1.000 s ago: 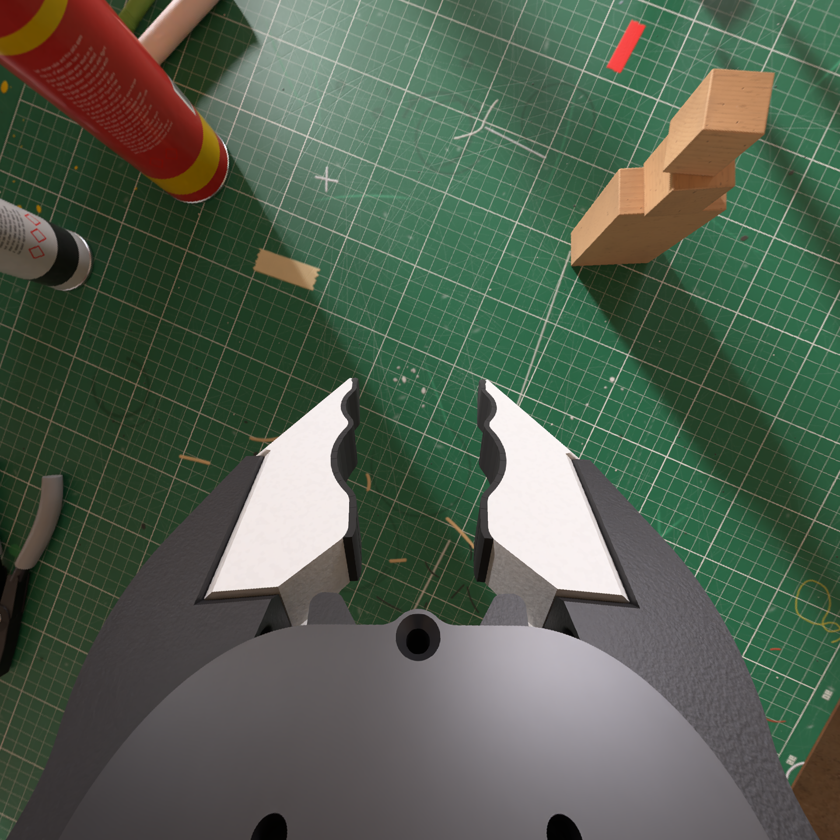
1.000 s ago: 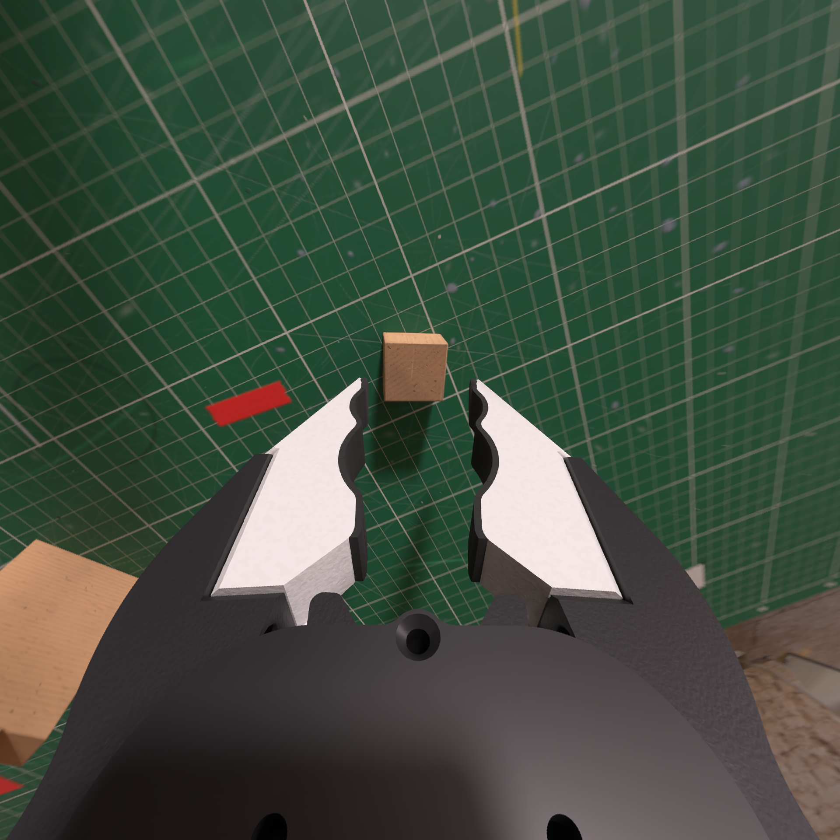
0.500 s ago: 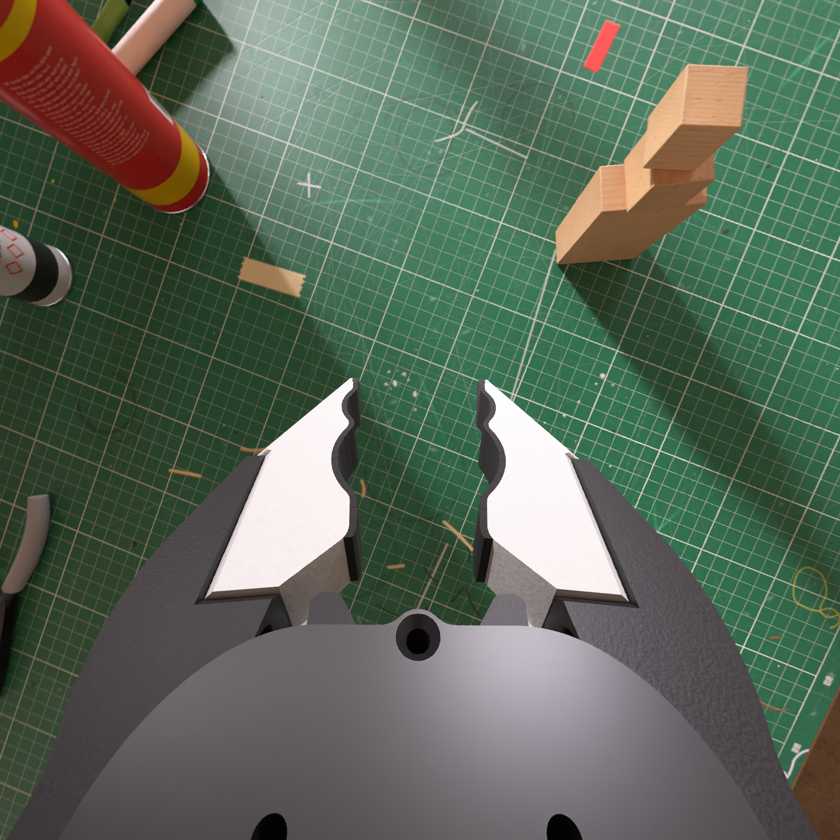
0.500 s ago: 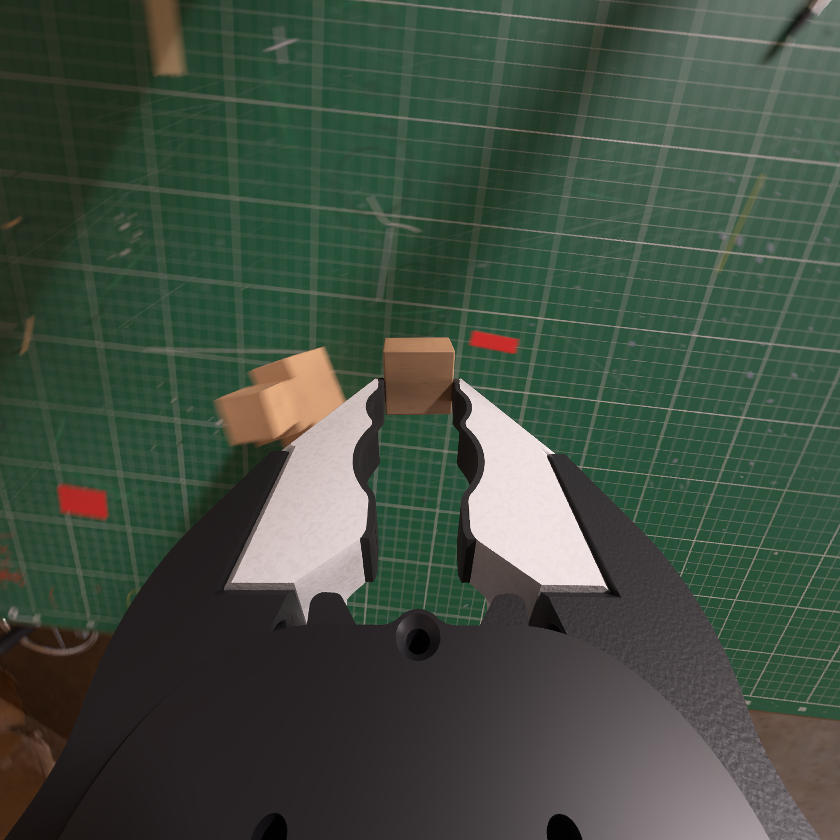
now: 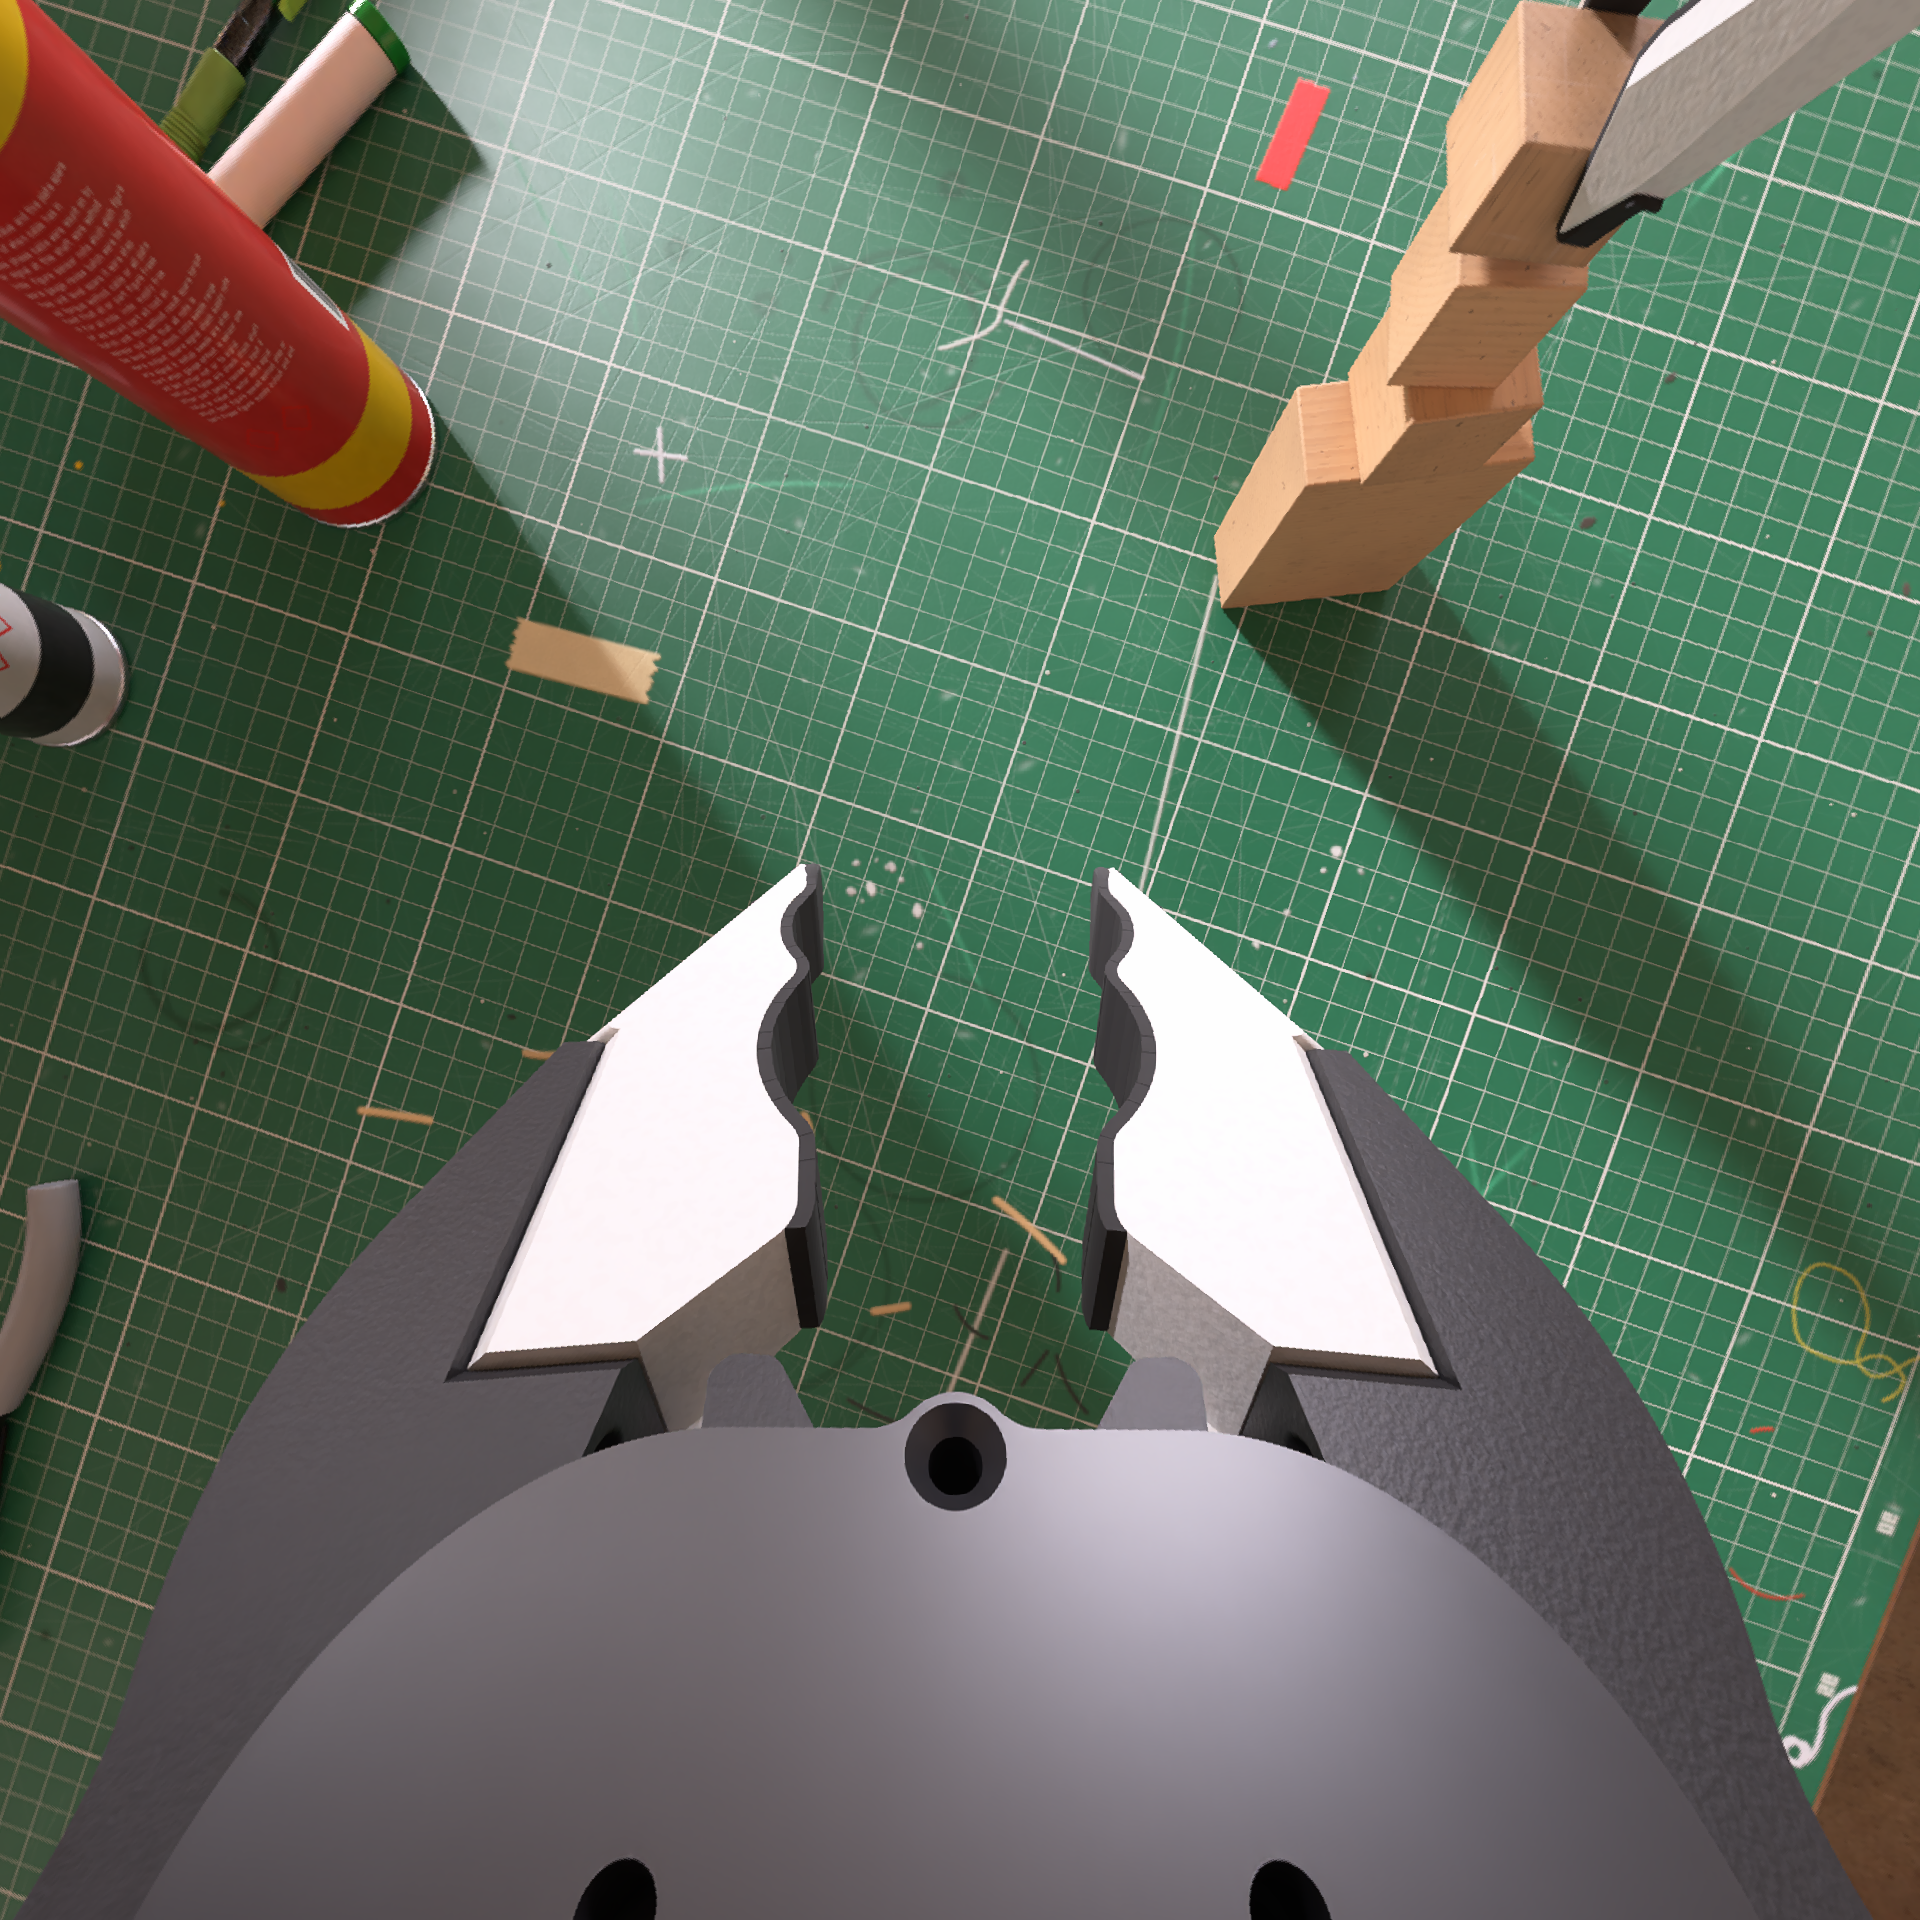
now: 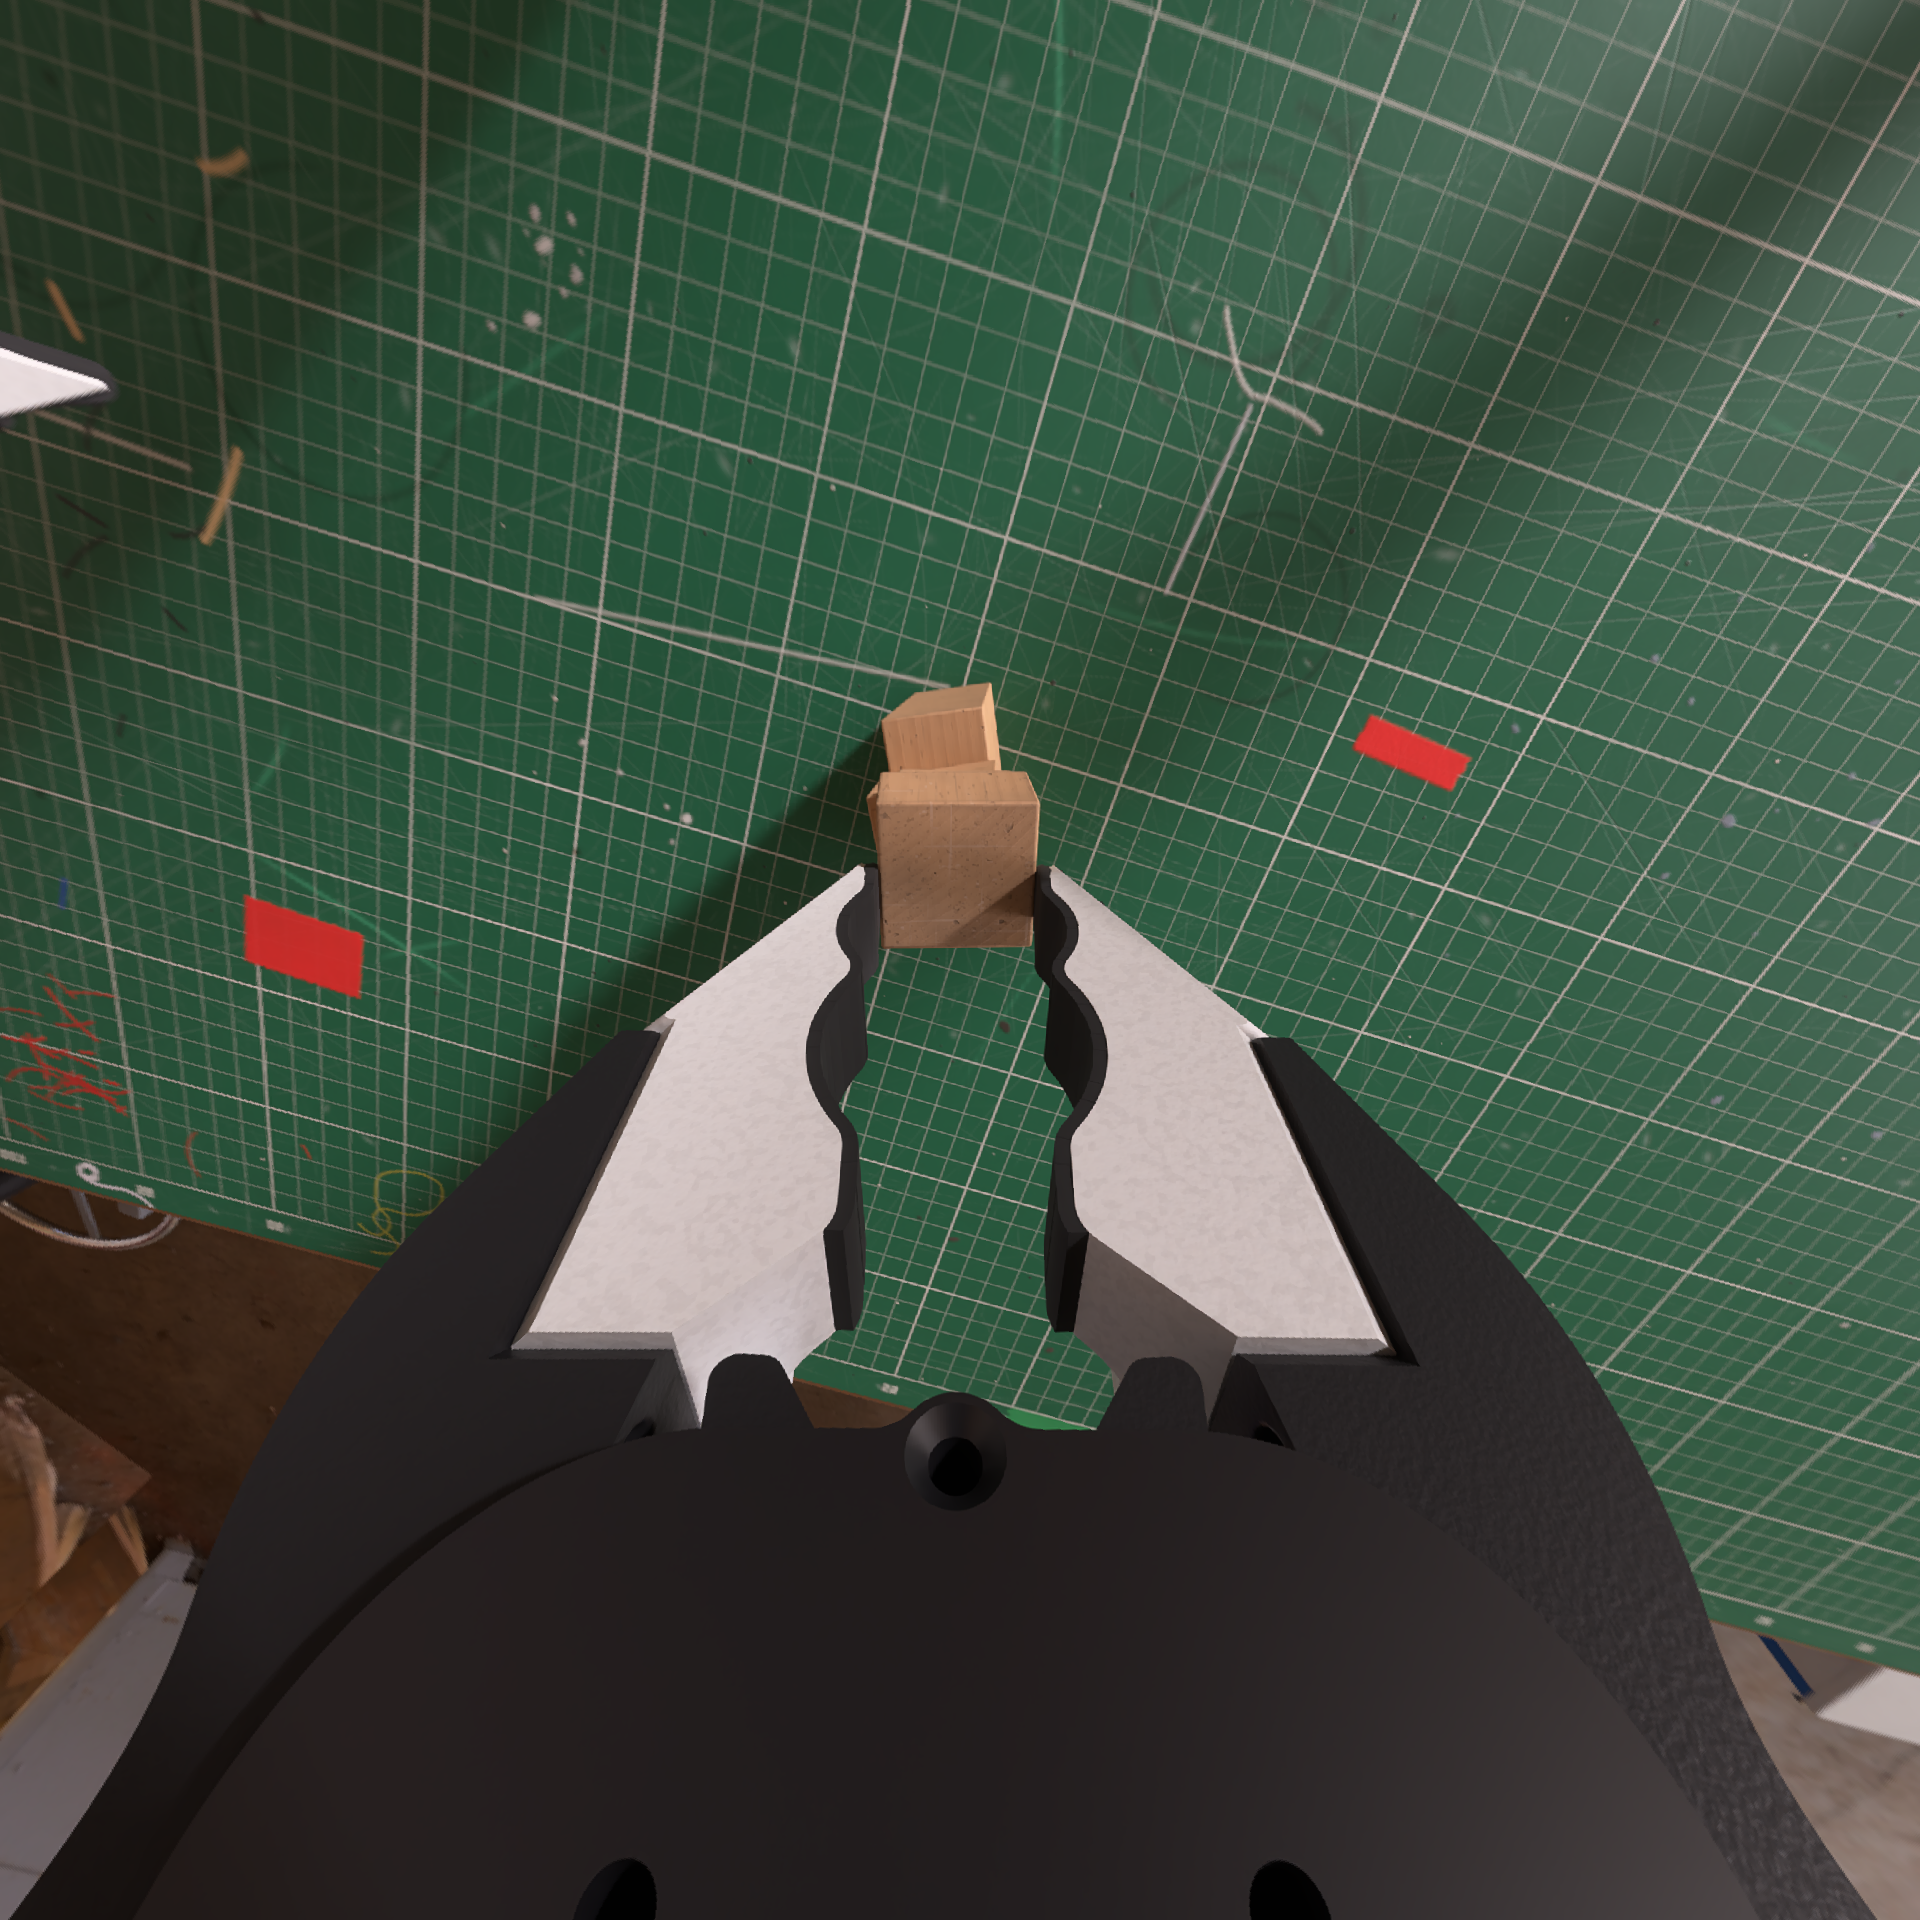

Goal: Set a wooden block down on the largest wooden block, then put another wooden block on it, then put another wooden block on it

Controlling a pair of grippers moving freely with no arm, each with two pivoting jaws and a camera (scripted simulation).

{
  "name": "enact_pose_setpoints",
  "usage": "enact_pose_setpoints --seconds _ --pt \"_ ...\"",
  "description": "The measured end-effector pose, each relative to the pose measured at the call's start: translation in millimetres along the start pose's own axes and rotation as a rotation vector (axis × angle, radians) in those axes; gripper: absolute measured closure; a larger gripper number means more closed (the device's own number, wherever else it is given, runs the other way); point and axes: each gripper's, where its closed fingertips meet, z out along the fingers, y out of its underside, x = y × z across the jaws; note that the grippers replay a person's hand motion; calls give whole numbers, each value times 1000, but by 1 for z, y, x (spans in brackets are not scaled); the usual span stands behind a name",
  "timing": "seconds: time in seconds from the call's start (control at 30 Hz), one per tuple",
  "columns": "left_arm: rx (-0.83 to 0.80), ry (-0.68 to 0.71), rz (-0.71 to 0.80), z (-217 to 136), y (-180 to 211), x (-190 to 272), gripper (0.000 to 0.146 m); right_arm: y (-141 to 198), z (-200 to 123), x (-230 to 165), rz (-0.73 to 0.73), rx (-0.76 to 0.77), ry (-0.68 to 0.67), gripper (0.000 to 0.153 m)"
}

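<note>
The mat (image 5: 935,520) is taking up most of both views, green and gridded, with the stack (image 5: 1434,416) sitting toward its far right in the left wrist view. The base block (image 5: 1340,520) is the biggest one, resting on the mat, and two smaller blocks are sitting on it, each a bit offset and twisted, so the whole thing is looking kind of staircase-y.

The right gripper (image 6: 958,883) is pinching the top block (image 6: 956,868) by its two side faces, right at the fingertips, and holding it directly over the stack. From the left view it's looking like it's touching or just above the block below, can't tell which.

The left gripper (image 5: 954,883) is hanging wide and empty over bare mat, well apart from the stack.

Handling-wise, I'm guessing these are light, stiff, smooth wood, so flat faces are gripping fine but could slip if the pinch is only at the tips. Nothing fragile here; the risk is nudging that crooked stack while letting go.

Off to the left a red can (image 5: 187,281) is standing clear of everything.
</note>
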Motion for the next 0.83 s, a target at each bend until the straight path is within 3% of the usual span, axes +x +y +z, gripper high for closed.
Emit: enact_pose_setpoints --seconds 0.27,0.57,0.7,0.83 --pt "1 -3 -21 -3 5 -3 95 6 9 -1 -23 -46 26 122" --pt "0 2 -16 -3 6 1 95 11 0 2 8 -14 32 109" --pt "6 14 -1 -3 3 5 94 7 -37 18 -14 51 80 107" --pt "4 31 45 -1 -1 12 90 -12 -109 45 -53 162 192 109"
